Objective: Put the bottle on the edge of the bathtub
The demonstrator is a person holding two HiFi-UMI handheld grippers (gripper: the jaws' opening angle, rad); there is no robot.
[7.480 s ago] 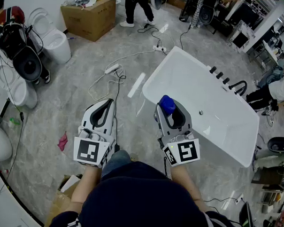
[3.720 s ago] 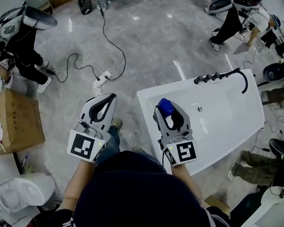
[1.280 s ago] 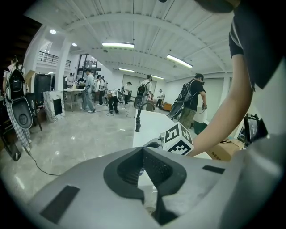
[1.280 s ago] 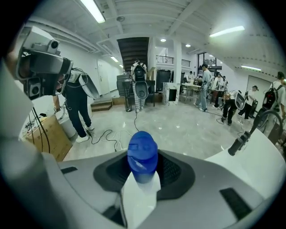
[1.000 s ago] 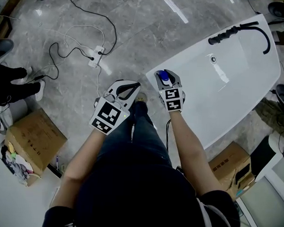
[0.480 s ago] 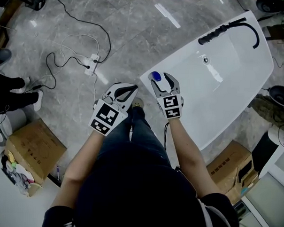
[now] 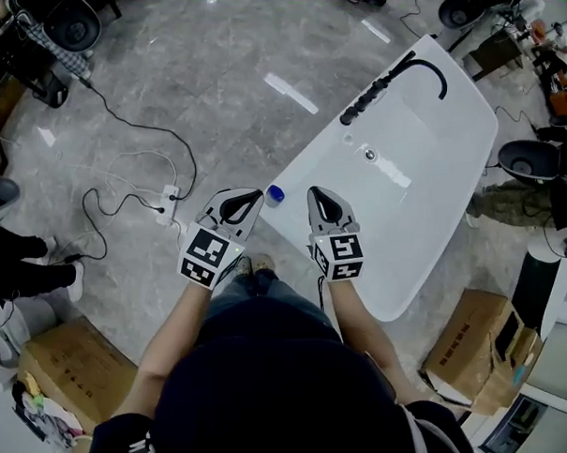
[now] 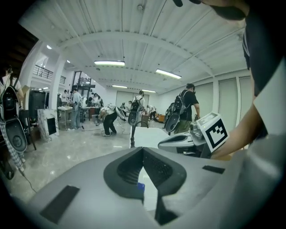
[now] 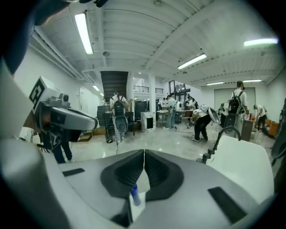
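Note:
A small bottle with a blue cap (image 7: 275,196) stands upright on the near corner of the white bathtub's rim (image 7: 400,296), free of both grippers. My right gripper (image 7: 319,193) hovers just right of it over the tub; its jaws have just been closing and are shut with nothing between them. My left gripper (image 7: 250,197) is just left of the bottle, shut and empty. In the right gripper view the bottle (image 9: 135,197) shows below the closed jaws of the gripper (image 9: 144,153). In the left gripper view the blue cap (image 8: 140,186) peeks under the gripper (image 8: 143,151).
A black faucet (image 7: 403,71) arches over the tub's far end. A power strip with cables (image 7: 165,207) lies on the grey floor to the left. Cardboard boxes stand at the lower left (image 7: 71,376) and lower right (image 7: 475,356). People (image 9: 201,120) stand across the hall.
The right gripper held the bottle, let it go on the tub's corner with jaws wide, then rose away and shut empty. The left gripper rose too.

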